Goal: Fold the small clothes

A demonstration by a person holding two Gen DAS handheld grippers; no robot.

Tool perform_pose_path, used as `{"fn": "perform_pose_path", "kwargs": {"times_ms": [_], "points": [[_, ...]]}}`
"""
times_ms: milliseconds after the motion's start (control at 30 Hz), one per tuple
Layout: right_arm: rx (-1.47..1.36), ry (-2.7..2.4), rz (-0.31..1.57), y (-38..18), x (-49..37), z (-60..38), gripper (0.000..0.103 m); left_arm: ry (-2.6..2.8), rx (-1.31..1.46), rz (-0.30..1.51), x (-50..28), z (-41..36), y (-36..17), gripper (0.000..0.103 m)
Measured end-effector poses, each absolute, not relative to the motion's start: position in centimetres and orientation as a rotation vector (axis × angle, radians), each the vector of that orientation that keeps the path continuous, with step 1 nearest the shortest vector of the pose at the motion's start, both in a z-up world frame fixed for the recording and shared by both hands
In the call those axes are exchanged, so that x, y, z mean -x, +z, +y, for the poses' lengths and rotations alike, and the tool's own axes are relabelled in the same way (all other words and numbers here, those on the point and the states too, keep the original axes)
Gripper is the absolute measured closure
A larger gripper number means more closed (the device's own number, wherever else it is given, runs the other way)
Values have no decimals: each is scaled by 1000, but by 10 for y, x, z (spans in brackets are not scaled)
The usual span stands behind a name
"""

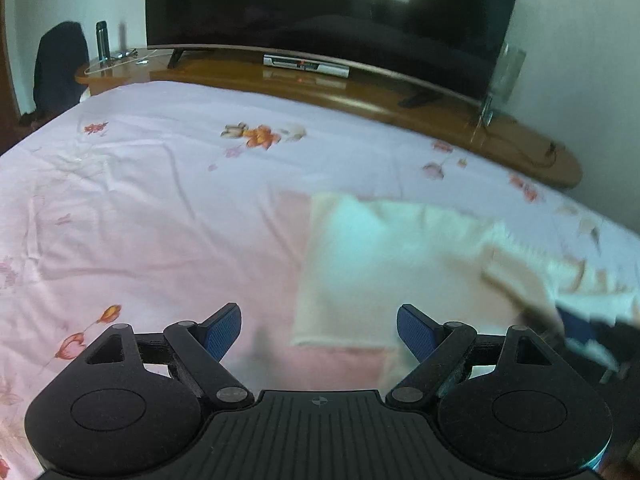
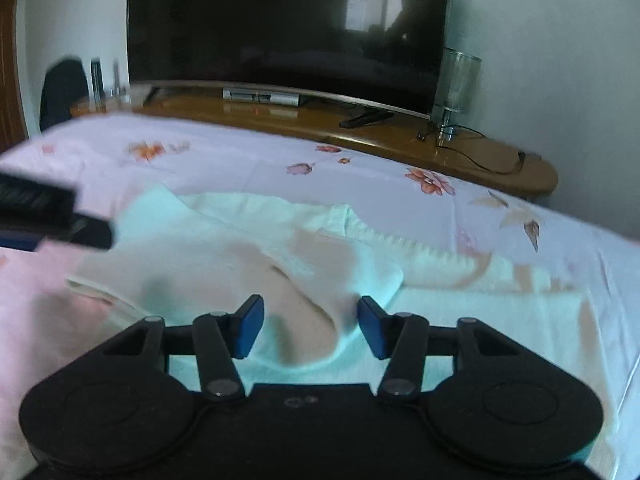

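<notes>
Pale mint-white small cloth garment (image 2: 248, 264) on floral pink bed (image 1: 140, 200); raised fold between right gripper (image 2: 310, 330) jaws, apart, unclamped. Left gripper (image 1: 320, 332) jaws wide, empty, garment to its right.

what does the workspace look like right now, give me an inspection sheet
surface: bed sheet, pale pink with flower prints, lightly creased
job's things: pale garment, partly folded on the sheet, a raised fold between the right claw's pads; blurred
clutter: nothing seen on the sheet besides the garment
grippers: left claw open over bare sheet beside the garment, holding nothing; right claw open, pads either side of the fold, contact not clear
cables: dark cable trailing over the wooden shelf near the glass lamp
surroundings: large dark television, set-top box, bottle, dark chair, white wall
</notes>
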State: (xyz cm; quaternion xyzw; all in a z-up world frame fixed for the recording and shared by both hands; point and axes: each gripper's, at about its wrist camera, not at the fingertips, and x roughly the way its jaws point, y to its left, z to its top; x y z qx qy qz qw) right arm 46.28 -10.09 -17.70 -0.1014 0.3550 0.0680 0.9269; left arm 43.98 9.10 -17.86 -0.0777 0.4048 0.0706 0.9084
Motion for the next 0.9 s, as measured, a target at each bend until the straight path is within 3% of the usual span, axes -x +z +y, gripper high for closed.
{"fn": "perform_pose_path", "kwargs": {"times_ms": [67,233,367,433,467,533,633,700,800,900], "points": [[161,133,705,-172,-462,-109,99,147,129,837,-435,89,-180,18],[-132,37,668,-146,-443,-177,99,119,107,846,-433,82,-185,18],[-352,-61,751,-161,-424,-238,99,101,91,862,-432,72,-193,18],[-371,-84,775,-170,-419,-250,94,98,80,866,-432,68,-197,18],[-344,-84,785,-171,-419,-248,81,99,68,865,-432,66,-198,18],[-235,-98,749,-169,-417,-239,67,98,46,862,-431,62,-199,18],[-133,-116,722,-165,-420,-229,63,105,43,872,-432,61,-201,18],[-137,-103,706,-161,-424,-227,68,114,61,880,-434,62,-202,18],[-305,-123,655,-152,-418,-250,92,125,78,888,-436,63,-204,18],[-348,-181,703,-162,-415,-273,97,125,82,888,-436,64,-205,18]]}}
